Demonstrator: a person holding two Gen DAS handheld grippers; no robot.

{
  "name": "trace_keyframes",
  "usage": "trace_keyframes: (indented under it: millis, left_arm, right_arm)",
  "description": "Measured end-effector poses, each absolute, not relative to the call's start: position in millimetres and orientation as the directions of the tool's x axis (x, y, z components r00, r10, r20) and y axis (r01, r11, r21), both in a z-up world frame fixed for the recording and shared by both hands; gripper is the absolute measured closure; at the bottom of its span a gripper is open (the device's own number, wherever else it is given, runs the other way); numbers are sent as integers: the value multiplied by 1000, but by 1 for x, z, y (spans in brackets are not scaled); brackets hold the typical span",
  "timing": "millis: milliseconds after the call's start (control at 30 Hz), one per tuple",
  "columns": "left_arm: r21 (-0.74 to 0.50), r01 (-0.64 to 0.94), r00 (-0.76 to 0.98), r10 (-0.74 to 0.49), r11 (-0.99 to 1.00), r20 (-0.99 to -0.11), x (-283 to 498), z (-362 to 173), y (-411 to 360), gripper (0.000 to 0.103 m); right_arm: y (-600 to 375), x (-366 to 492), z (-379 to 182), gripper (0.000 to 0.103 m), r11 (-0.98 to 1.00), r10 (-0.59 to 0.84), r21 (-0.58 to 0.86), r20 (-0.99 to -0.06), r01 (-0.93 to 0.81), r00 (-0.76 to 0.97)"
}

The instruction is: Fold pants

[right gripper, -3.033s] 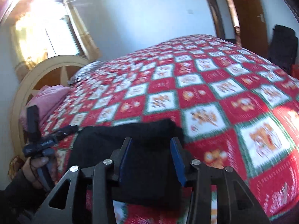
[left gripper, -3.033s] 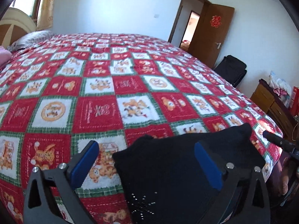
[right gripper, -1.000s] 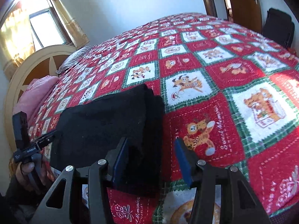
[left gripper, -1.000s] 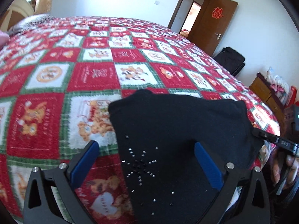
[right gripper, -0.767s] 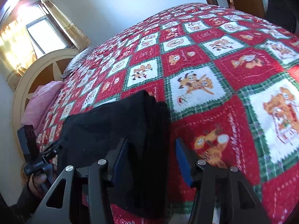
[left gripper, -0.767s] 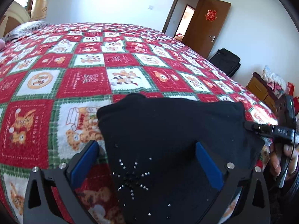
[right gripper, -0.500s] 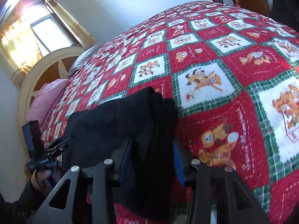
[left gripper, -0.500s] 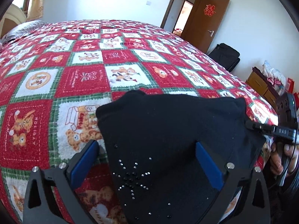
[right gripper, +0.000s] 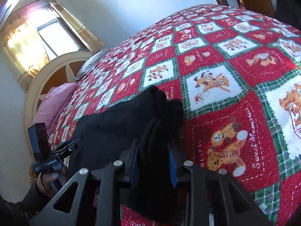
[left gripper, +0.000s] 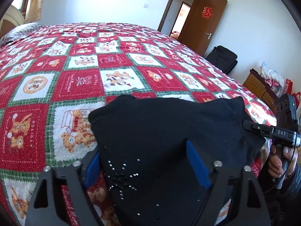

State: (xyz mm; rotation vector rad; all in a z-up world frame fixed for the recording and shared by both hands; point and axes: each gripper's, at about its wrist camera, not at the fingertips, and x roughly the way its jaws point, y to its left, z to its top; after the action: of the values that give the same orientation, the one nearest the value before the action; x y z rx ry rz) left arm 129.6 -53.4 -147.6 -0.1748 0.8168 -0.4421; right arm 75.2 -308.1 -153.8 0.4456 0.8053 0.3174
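Both grippers sit at the folded black pants [left gripper: 169,131], which lie on the bed [left gripper: 75,66] near its front edge. Right gripper [right gripper: 153,162]: jaws narrow, pinching a thick bunched edge of the pants. Left gripper [left gripper: 144,167]: jaws partly drawn in, straddling the studded end, fabric between the blue pads; firm grip cannot be told.
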Motion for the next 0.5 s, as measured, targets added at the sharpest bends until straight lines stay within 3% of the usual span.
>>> trace_keyframes:
  millis: [167, 233, 300, 500]
  left_arm:
    - [-340, 311, 599, -461, 887, -655, 129, -148, -50, 34]
    - [-363, 344, 582, -500, 866, -642, 126, -145, -52, 67]
    - [-339, 359, 592, -493, 870, -637, 121, -140, -55, 77]
    - [-407, 341, 596, -529, 848, -604, 121, -132, -37, 87]
  right_arm:
    - [-298, 69, -146, 76, 881, 421, 455, -623, -132, 660]
    - [-301, 68, -148, 76, 873, 427, 473, -617, -121, 661]
    - [-300, 64, -141, 77, 867, 438, 478, -594, -141, 674]
    - [-273, 58, -106, 78, 888, 435, 401, -578, -224, 690]
